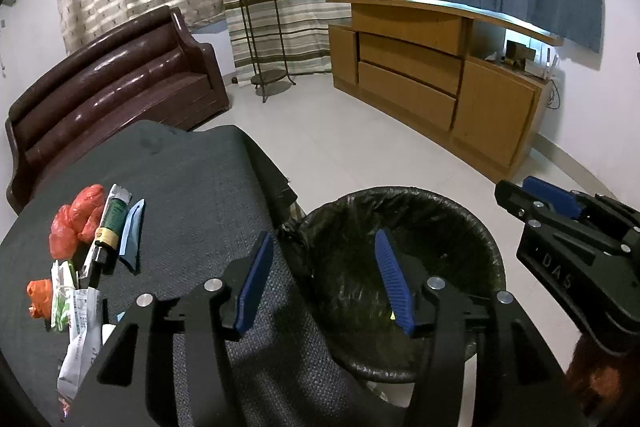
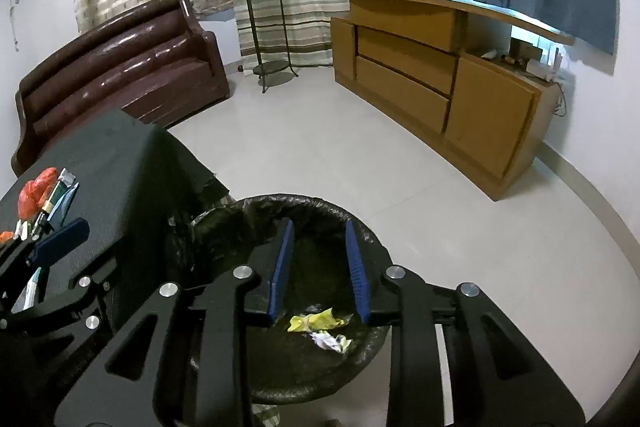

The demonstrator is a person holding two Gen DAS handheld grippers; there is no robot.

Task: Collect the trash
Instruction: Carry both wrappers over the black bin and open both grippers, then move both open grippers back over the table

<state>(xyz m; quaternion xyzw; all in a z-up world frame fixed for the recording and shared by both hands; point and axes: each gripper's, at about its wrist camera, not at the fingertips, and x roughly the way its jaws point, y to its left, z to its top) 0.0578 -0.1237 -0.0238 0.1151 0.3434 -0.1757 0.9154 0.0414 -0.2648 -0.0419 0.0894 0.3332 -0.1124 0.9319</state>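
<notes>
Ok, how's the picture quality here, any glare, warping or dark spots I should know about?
Left wrist view: fisheye bends the cabinet top, corners go black, glare streaks the sofa, and the bin interior is too dark to read. Right wrist view: same warping and sofa glare, but the bin floor is lit enough to show yellow and white scraps. Both are sharp, with no motion blur.

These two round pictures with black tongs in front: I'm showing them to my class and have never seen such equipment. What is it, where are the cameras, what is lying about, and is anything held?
A person holds a two-finger gripper in each hand; a camera on each looks along its blue fingers. One view is from the left gripper, the other from the right gripper. Both hang open and empty over a black-lined bin, where a yellow wrapper and crumpled paper lie. Orange bags, a tube and packets remain on the dark table.
</notes>
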